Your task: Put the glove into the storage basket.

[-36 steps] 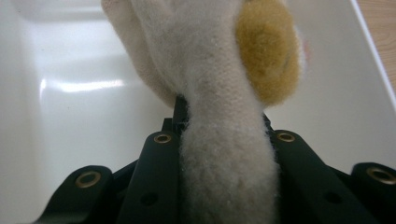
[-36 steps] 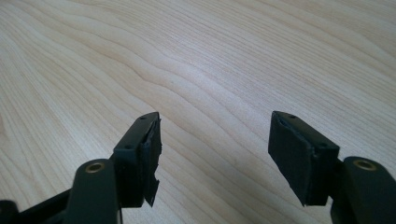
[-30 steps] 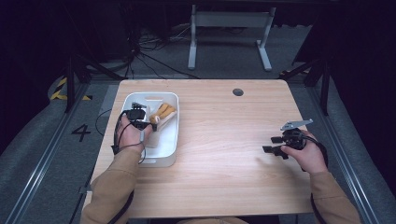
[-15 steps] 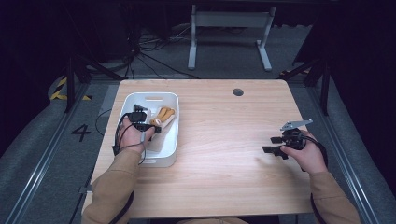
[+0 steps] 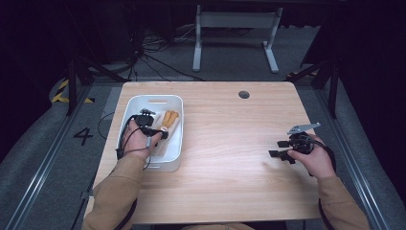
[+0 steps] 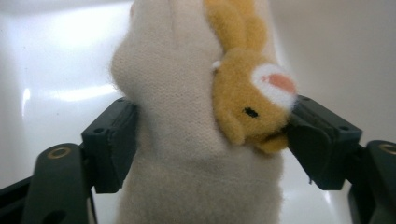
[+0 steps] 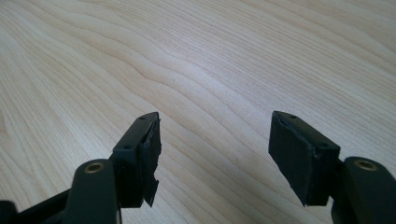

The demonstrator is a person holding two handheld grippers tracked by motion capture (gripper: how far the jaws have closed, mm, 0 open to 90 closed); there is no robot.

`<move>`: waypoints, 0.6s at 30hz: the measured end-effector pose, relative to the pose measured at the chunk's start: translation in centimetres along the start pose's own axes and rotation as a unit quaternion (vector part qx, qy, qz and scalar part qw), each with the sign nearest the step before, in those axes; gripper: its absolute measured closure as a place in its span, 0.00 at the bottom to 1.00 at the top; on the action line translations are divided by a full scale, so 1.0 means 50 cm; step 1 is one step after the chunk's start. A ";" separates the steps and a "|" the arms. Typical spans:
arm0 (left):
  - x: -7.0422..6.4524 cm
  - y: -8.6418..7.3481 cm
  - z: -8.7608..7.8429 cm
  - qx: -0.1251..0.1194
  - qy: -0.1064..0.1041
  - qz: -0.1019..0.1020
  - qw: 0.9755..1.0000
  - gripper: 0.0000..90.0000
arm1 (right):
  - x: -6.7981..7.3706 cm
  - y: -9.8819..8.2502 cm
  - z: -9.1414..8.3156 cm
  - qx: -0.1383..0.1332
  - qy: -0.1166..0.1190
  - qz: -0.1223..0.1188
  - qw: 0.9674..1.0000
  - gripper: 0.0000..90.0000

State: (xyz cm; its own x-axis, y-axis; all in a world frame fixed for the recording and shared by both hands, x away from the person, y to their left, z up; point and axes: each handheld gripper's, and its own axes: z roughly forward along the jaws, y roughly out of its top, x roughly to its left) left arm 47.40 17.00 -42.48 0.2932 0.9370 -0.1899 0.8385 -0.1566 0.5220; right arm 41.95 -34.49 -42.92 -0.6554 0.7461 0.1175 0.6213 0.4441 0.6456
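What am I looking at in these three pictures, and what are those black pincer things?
A person sits at a wooden table and holds a hand-operated tool in each hand, each with two black jaws that pinch like tongs. One picture comes from a camera overhead; the other two come from small cameras riding on the tools, looking out between the jaws.

The left gripper is inside a white tub at the table's left. Between its jaws lies a cream sock with a fuzzy yellow animal face sewn on. The jaws have just been opening, so the sock seems let go, though the pads are close against its sides.

The right gripper hovers above bare wood at the table's right, jaws apart, holding nothing.
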 end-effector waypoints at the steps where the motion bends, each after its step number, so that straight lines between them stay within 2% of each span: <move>1: -0.002 0.001 -0.001 -0.001 0.006 -0.002 1.000 0.25 | 0.000 0.000 -0.001 -0.001 0.000 -0.001 1.000 0.39; 5: -0.004 0.003 -0.008 -0.003 0.011 0.005 1.000 0.23 | -0.001 0.000 -0.002 -0.002 -0.002 0.000 1.000 0.39; 8: -0.006 0.007 -0.020 -0.002 0.017 0.023 1.000 0.22 | -0.001 -0.001 -0.002 -0.002 -0.001 0.001 1.000 0.39; 18: -0.026 0.026 -0.085 -0.052 0.019 0.057 0.997 0.21 | -0.001 0.001 -0.001 -0.003 0.001 0.000 1.000 0.39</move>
State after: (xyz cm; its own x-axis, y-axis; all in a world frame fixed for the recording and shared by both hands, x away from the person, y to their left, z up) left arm 46.17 16.91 -38.02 0.3650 0.9264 -0.0929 0.7481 -0.2325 0.6215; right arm 41.97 -34.51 -42.85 -0.6565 0.7447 0.1196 0.6189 0.4413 0.6498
